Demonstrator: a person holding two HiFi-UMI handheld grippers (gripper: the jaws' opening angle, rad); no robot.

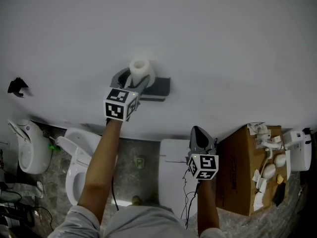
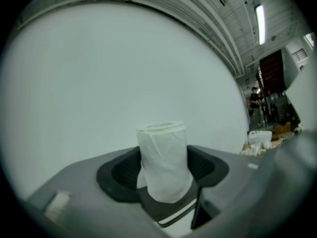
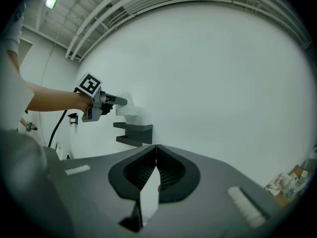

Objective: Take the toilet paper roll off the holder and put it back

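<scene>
A white toilet paper roll point(image 1: 140, 71) stands upright between the jaws of my left gripper point(image 1: 137, 82), which is shut on it just above and left of the dark grey wall holder point(image 1: 159, 88). In the left gripper view the roll point(image 2: 163, 160) fills the gap between both pads, with the plain white wall behind it. My right gripper point(image 1: 200, 134) hangs lower and to the right, away from the wall, its jaws shut with nothing in them. In the right gripper view its tips meet point(image 3: 156, 150), and the left gripper point(image 3: 106, 103), roll point(image 3: 127, 109) and holder point(image 3: 133, 133) show at the left.
A white toilet point(image 1: 74, 157) and another white fixture point(image 1: 27, 145) stand at the lower left. A white unit point(image 1: 173, 172) sits below my right gripper, with a cardboard box point(image 1: 245, 172) of small items to its right. A black hook point(image 1: 17, 86) is on the wall at the left.
</scene>
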